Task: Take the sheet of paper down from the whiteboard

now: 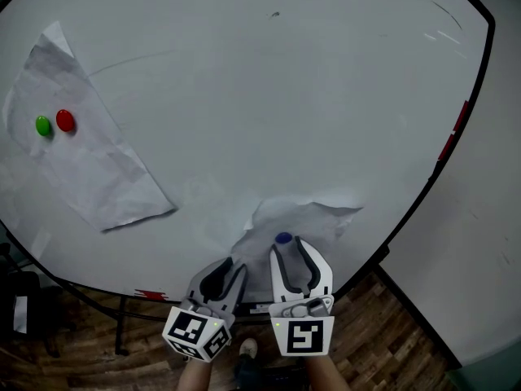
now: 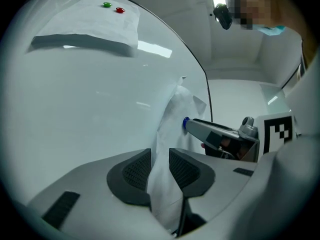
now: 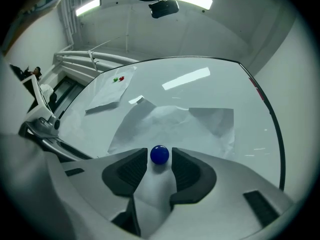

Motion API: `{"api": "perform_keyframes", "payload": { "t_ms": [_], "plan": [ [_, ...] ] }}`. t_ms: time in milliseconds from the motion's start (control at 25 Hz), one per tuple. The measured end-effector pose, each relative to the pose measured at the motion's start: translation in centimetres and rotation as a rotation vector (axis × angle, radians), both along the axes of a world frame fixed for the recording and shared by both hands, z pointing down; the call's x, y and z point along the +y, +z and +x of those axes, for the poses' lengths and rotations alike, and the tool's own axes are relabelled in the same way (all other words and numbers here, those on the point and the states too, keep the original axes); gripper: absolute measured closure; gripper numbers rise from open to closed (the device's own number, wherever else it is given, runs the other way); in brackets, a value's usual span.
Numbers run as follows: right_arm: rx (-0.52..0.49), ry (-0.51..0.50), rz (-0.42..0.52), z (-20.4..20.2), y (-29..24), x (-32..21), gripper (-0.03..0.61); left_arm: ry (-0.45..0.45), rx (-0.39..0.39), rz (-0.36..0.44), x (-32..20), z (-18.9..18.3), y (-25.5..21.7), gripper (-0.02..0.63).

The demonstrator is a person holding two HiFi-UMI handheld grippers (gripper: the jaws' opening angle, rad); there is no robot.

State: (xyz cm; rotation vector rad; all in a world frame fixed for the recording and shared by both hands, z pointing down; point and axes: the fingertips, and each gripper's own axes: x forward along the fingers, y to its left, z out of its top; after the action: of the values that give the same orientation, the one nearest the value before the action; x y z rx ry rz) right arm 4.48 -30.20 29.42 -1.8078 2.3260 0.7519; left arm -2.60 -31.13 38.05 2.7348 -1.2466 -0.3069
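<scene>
White whiteboard [image 1: 269, 96], crumpled sheet [image 1: 81, 153] under green magnet [image 1: 43, 125] and red magnet [image 1: 65, 120], second sheet [image 1: 317, 218] under blue magnet [image 1: 283, 239]

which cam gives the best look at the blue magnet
Right gripper view: the blue magnet sits large and whole, centred between the right tongs, on the crumpled sheet. The head view shows it small, at those tongs' tips. The left gripper view catches only a blue sliver at that tool's tip.
</scene>
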Motion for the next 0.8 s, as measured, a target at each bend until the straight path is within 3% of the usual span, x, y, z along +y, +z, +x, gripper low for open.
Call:
{"api": "perform_keyframes", "payload": {
  "t_ms": [120,320,800],
  "plan": [
    [0.02,0.014,0.017,-0.1,-0.3,-0.2,0.426,0.012,-0.01,0.009,-0.1,0.3,-0.3,0.497],
    [0.197,0.051,-0.022,-0.6,0.8,-0.8,0.425,0.019,-0.014,0.011,-0.3,0.2,-0.3,0.505],
    [0.234,0.103,0.0,-0.3,0.9,-1.0,0.451,0.031,-0.006,0.029,-0.7,0.4,-0.9,0.571]
  ]
}}
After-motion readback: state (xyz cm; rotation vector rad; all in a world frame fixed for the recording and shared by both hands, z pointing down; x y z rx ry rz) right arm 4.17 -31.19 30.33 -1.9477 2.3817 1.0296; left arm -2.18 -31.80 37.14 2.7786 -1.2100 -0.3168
